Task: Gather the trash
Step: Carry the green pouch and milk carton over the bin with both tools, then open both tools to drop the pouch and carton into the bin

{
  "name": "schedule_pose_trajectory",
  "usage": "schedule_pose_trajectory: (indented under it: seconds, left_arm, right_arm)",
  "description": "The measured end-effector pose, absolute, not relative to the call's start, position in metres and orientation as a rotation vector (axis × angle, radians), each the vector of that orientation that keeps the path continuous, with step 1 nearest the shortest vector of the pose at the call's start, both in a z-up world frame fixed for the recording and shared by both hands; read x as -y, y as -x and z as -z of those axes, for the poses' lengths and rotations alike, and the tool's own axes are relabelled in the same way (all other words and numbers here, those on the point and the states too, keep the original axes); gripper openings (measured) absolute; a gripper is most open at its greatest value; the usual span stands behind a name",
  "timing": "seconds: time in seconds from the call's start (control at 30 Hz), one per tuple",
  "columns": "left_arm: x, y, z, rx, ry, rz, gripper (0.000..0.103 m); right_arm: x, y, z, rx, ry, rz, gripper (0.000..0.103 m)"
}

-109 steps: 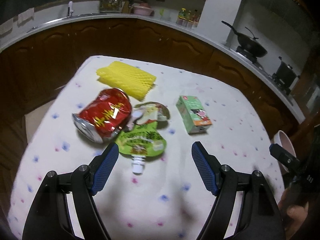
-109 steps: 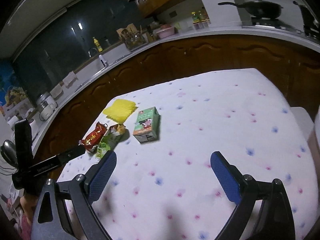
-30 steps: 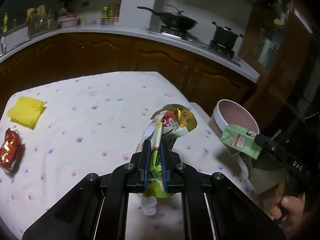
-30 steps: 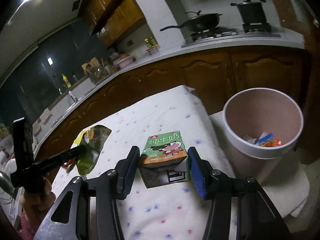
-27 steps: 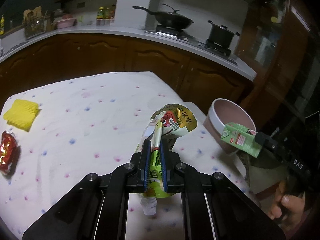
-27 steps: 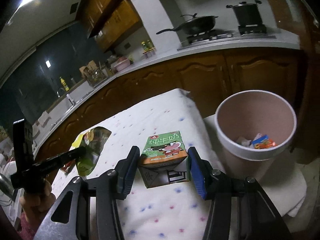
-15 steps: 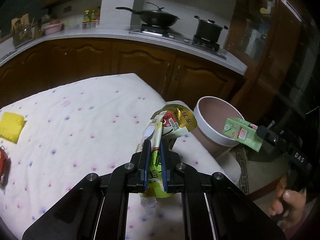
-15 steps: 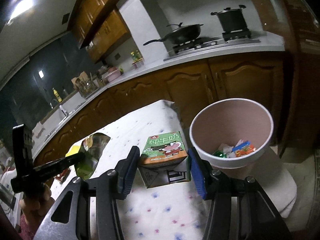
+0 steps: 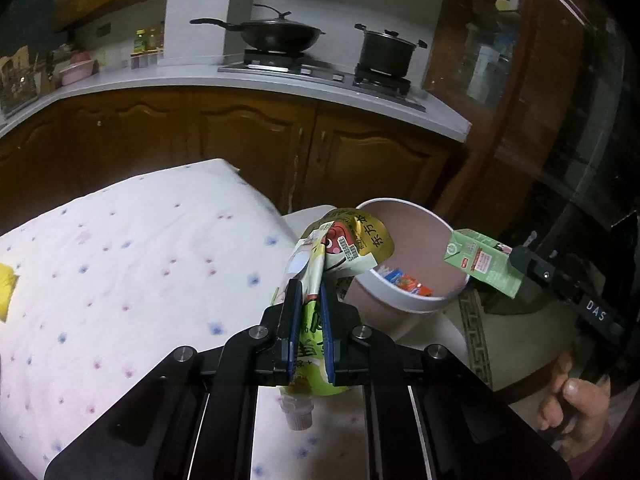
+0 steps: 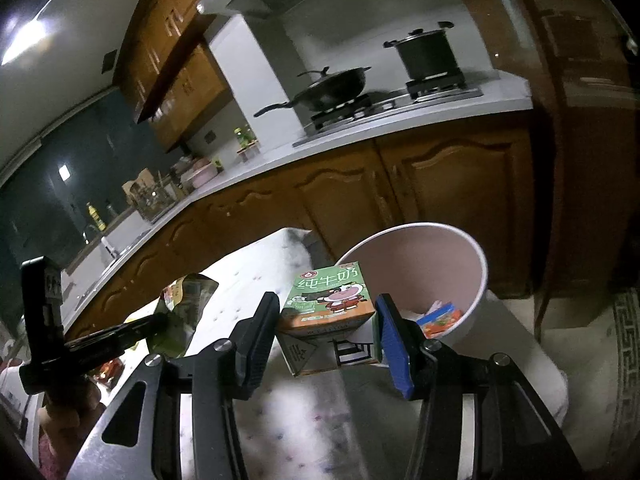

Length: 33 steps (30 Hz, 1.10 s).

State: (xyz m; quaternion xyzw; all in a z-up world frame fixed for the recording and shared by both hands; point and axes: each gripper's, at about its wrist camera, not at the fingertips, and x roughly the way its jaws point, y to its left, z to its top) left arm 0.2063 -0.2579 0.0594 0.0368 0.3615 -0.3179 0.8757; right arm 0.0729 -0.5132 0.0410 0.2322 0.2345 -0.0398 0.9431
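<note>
My left gripper (image 9: 307, 292) is shut on a green and yellow drink pouch (image 9: 340, 248), whose crumpled top reaches over the near rim of the pink trash bin (image 9: 404, 306). The pouch's white spout (image 9: 298, 414) hangs below the fingers. My right gripper (image 10: 326, 312) is shut on a green milk carton (image 10: 328, 300), held just before the bin (image 10: 478, 280). In the left wrist view the carton (image 9: 482, 262) hovers at the bin's right rim. Wrappers (image 10: 440, 318) lie inside the bin.
The white spotted tablecloth (image 9: 120, 264) ends just left of the bin. A yellow foam net (image 9: 6, 292) lies at its far left edge. Wooden cabinets (image 10: 440, 184) and a counter with a wok (image 9: 276, 34) and pot (image 9: 386, 54) stand behind. A dark cupboard (image 9: 520, 120) stands to the right.
Both grippers have carried the pouch and carton toward the bin, which now looks closer and more central. The red can has left the left wrist view.
</note>
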Motion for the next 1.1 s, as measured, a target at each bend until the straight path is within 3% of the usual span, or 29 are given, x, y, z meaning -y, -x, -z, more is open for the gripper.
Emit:
schedule_pose_trajectory:
  seconds: [1.1]
  left_arm:
    - [0.413, -0.261, -0.04, -0.847, -0.064, 0.793, 0.008]
  right_arm:
    - [0.588, -0.113, -0.006, -0.513, -0.52, 0.186, 0.051]
